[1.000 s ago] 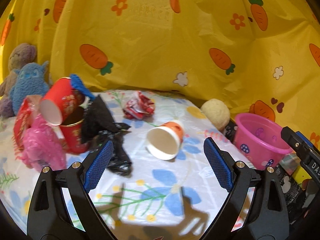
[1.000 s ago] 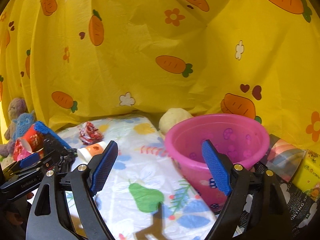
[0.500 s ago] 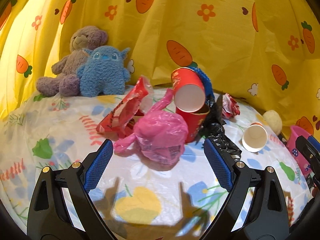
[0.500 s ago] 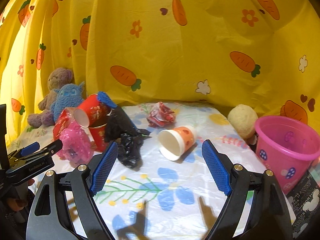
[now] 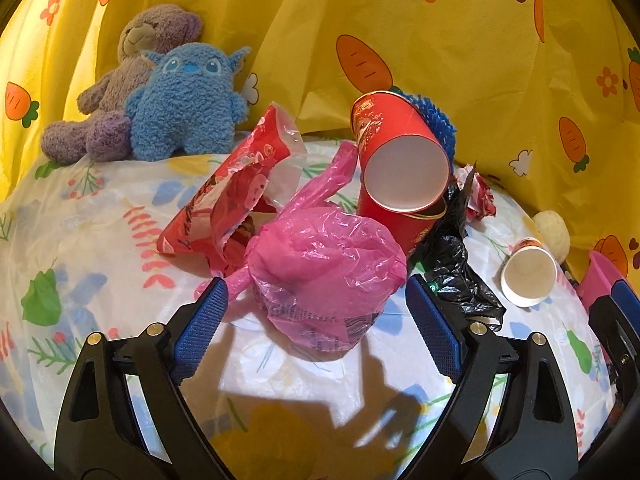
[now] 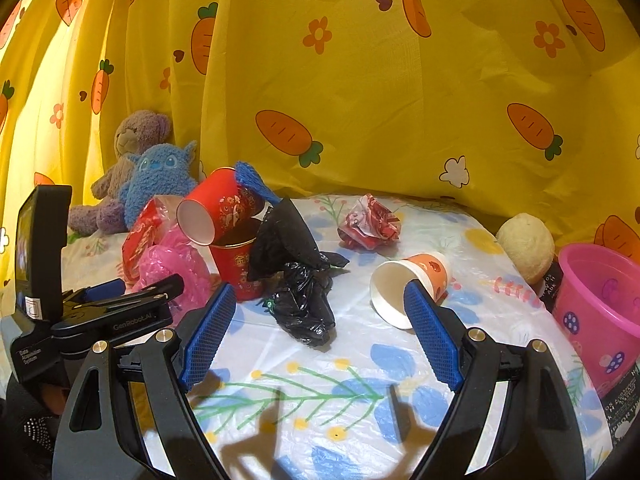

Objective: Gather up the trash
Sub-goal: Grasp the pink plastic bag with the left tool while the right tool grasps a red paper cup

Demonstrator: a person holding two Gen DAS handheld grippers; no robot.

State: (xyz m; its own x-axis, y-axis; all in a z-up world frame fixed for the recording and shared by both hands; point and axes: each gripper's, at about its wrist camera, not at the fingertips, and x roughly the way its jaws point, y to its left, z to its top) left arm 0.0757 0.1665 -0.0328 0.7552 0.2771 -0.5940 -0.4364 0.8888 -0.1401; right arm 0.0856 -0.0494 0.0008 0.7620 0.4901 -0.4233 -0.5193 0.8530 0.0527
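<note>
— Looking along the left gripper (image 5: 316,312), what sits between the blue pads?
— A crumpled pink plastic bag (image 5: 324,276), lying on the flowered table cover (image 5: 80,240). The jaws are closing around it, but the pads are not pressing on it yet; there is a gap on both sides.
— And behind the bag?
— A torn red snack wrapper (image 5: 228,188) to its left, touching it. To its right an upright red paper cup (image 5: 404,228), with a second red cup (image 5: 400,160) lying tilted across its rim, mouth toward the camera. A blue scrubby thing (image 5: 434,120) pokes out behind that one.
— What about the right gripper (image 6: 316,332)?
— Spread wide and empty, above the cover. A black plastic bag (image 6: 300,276) lies just ahead, between the fingers in the view but beyond the pads. A small orange-and-white paper cup (image 6: 408,284) lies on its side near the right pad.
— Anything else loose?
— A crumpled red-and-white wrapper (image 6: 370,226) farther back, well apart from the rest.
— And a bin?
— A pink bucket (image 6: 600,308) stands at the right edge, beside a pale round ball (image 6: 526,246). Two plush toys, a purple bear (image 6: 124,168) and a blue creature (image 6: 158,180), sit against the yellow carrot curtain (image 6: 360,80).
</note>
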